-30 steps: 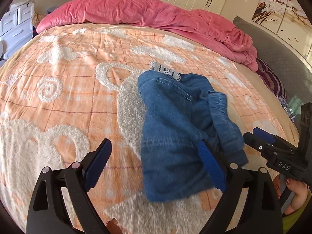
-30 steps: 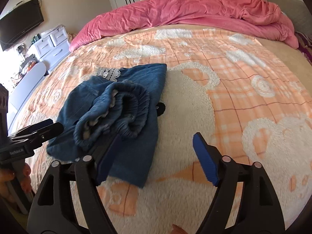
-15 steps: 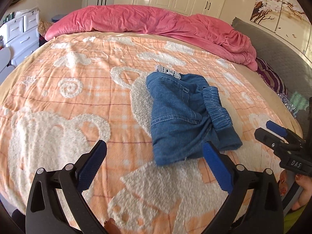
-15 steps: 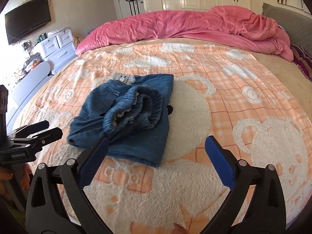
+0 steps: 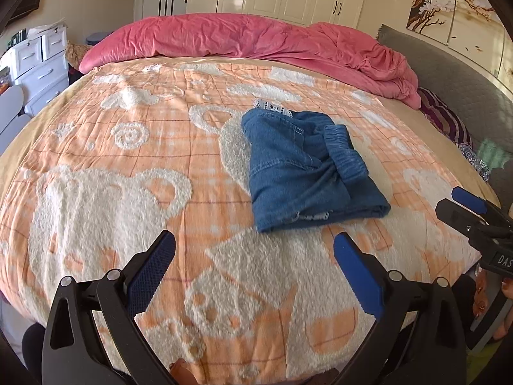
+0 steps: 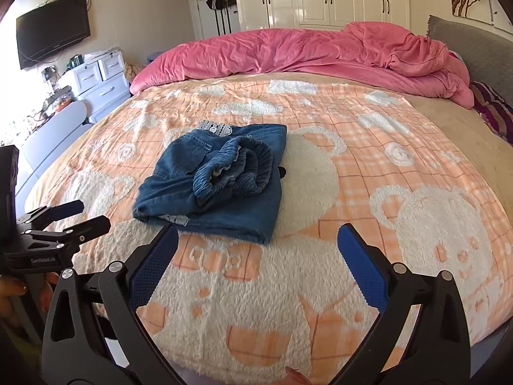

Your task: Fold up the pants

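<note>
The blue denim pants (image 5: pixel 307 170) lie folded into a compact bundle on the orange bear-patterned blanket (image 5: pixel 134 166), elastic waistband bunched on top. My left gripper (image 5: pixel 253 240) is open and empty, hovering short of the bundle's near edge. In the right wrist view the pants (image 6: pixel 218 183) sit just beyond my right gripper (image 6: pixel 258 231), which is also open with nothing between its blue pads. Each gripper shows in the other's view: the right gripper (image 5: pixel 465 205) at the right edge, the left gripper (image 6: pixel 86 215) at the left edge. Neither touches the pants.
A crumpled pink duvet (image 5: pixel 256 38) lies across the far side of the bed, and a grey headboard (image 5: pixel 455 73) with a striped pillow (image 5: pixel 445 118) is on the right. White drawers (image 6: pixel 99 77) and a wall TV (image 6: pixel 53 43) stand left. The blanket spreads wide around the bundle.
Both grippers drew back from the pants toward the bed's near edge and rose slightly. Their fingers, which overlapped the denim before, are now clear of it. The right jaws spread wider.
</note>
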Demonstrator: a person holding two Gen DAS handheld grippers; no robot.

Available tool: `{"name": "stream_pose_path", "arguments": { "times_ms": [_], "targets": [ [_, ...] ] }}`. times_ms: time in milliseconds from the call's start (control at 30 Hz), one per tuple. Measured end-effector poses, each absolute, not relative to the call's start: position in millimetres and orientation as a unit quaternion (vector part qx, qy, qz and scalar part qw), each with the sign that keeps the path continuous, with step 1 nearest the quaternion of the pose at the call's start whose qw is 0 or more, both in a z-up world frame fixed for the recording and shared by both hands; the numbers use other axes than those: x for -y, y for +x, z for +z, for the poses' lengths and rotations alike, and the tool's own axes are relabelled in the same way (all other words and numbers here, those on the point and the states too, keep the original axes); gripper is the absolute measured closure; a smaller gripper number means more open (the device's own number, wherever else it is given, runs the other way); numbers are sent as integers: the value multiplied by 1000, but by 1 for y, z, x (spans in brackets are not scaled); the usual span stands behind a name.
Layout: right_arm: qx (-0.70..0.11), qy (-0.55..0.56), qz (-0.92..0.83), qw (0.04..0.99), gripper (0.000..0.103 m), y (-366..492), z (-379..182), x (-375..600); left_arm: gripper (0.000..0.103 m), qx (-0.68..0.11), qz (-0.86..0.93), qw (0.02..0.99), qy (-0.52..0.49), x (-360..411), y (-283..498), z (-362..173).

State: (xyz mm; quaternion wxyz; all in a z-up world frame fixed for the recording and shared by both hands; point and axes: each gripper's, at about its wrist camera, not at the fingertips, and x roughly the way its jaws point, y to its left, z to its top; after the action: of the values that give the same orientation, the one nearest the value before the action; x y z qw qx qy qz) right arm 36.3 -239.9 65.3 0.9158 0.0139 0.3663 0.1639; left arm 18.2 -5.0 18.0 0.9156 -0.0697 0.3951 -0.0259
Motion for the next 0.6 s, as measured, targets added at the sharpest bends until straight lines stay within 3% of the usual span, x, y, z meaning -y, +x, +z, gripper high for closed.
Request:
{"name": "stream_pose_path", "arguments": {
  "times_ms": [600],
  "targets": [
    [-334, 24, 166, 927, 9, -1, 70, 245, 4, -370, -24, 927, -62, 24, -25, 16]
  ]
}}
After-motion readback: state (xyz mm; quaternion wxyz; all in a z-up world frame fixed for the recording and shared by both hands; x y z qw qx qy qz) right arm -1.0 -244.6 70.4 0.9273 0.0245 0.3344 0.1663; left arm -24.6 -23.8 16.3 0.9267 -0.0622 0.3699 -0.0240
